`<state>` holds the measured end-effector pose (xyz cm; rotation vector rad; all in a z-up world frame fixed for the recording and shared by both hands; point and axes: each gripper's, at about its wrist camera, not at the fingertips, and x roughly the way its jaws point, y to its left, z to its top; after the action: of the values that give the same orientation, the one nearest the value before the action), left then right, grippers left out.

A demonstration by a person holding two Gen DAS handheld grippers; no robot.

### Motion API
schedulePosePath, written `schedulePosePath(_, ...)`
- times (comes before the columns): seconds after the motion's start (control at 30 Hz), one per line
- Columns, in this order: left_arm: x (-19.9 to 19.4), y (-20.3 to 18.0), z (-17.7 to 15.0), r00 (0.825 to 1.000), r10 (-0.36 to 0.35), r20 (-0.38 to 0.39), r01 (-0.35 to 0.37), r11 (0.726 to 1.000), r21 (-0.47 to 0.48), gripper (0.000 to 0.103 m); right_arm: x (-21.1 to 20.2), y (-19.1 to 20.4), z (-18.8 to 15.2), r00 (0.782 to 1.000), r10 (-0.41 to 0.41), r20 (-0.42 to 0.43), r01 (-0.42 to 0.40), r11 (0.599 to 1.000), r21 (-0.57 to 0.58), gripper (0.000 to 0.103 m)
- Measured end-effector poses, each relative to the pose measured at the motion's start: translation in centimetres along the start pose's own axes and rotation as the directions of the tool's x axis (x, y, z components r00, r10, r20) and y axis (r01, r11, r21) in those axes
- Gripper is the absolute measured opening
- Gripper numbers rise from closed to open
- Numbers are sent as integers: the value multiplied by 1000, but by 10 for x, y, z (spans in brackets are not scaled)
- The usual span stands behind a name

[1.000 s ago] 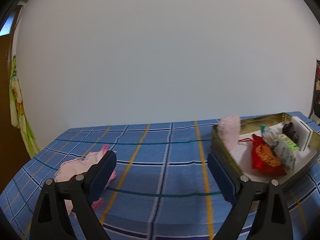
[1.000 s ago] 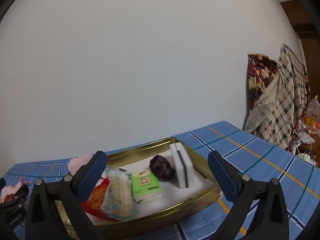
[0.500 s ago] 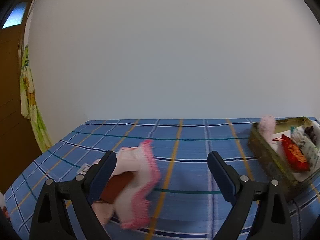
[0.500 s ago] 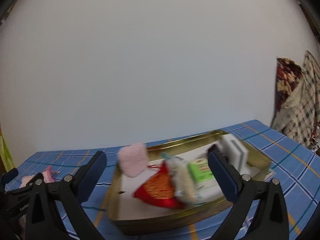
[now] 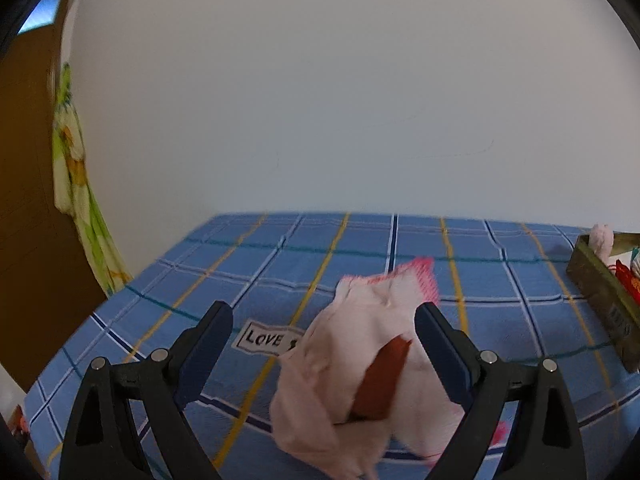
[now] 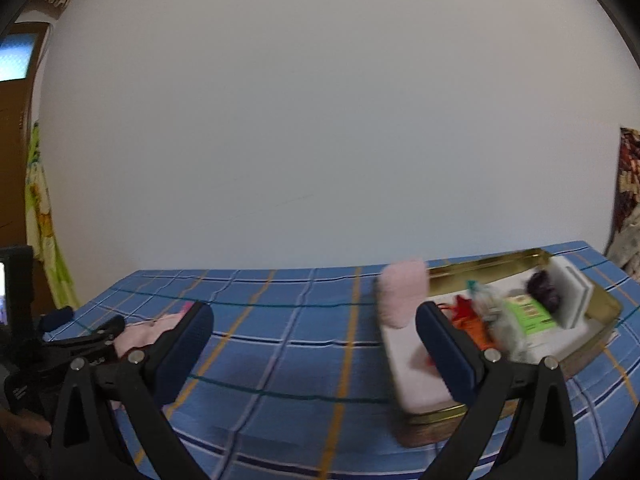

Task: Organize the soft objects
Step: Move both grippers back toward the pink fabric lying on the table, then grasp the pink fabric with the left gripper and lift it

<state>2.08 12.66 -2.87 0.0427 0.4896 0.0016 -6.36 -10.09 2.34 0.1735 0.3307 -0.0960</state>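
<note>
A pale pink cloth (image 5: 360,364) with a bright pink knitted edge lies crumpled on the blue checked bedsheet (image 5: 360,256), with a brown piece showing in its folds. My left gripper (image 5: 324,336) is open around it, the cloth nearer the right finger. In the right wrist view the cloth (image 6: 148,332) shows at the left beside the left gripper. My right gripper (image 6: 314,332) is open and empty above the sheet. A gold tin tray (image 6: 492,264) holds a fluffy pink item (image 6: 402,292), a red pouch, a green packet, a purple ball and a white sponge.
The tray's edge (image 5: 600,280) shows at the far right of the left wrist view. A white wall runs behind the bed. A brown door and a green-yellow hanging cloth (image 5: 76,184) are at the left. Patterned fabric (image 6: 628,184) hangs at the right.
My left gripper has swung left and closer, so the pink cloth now sits between its fingers. My right gripper has also turned left; the tray has shifted to the right of its view.
</note>
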Motion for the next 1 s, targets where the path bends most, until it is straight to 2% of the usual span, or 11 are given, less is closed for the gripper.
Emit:
schedulePosePath(0.17,15,20,1,995,-80,-54,78,996,-38,94,11,21,-5,999,40,-36,-40,999,-11,103)
schedulePosePath(0.33,30,21,3,979,-176,-103,171,984,-56,94,18,38,-10,996,62,-57,-65,997,-42,103)
schedulePosePath(0.43,36,19,2,971,-199,-134,194,980,-48,93,23,43,-11,995,74,-71,-77,996,-48,103)
schedulePosePath(0.5,34,17,2,967,-211,-142,207,977,-41,79,24,45,-11,994,77,-76,-81,995,-50,103)
schedulePosePath(0.57,36,16,1,965,-209,-158,207,978,-34,55,25,48,-12,993,84,-84,-89,995,-51,103)
schedulePosePath(0.6,38,16,0,961,-218,-172,214,976,-39,50,26,49,-12,993,86,-87,-91,995,-52,103)
schedulePosePath(0.63,40,17,-1,953,-240,-185,235,971,-47,39,26,50,-13,992,86,-89,-91,994,-53,103)
schedulePosePath(0.8,39,19,-1,948,-261,-181,258,965,-41,27,31,51,-14,992,85,-91,-91,994,-64,103)
schedulePosePath(0.87,35,21,-1,948,-272,-164,269,962,-46,9,31,52,-15,992,85,-98,-92,994,-64,103)
schedulePosePath(0.93,33,25,-1,946,-290,-145,284,957,-59,8,32,54,-15,991,84,-103,-91,994,-63,103)
schedulePosePath(1.0,30,27,-1,951,-278,-132,274,960,-51,8,33,54,-16,990,86,-109,-94,994,-64,103)
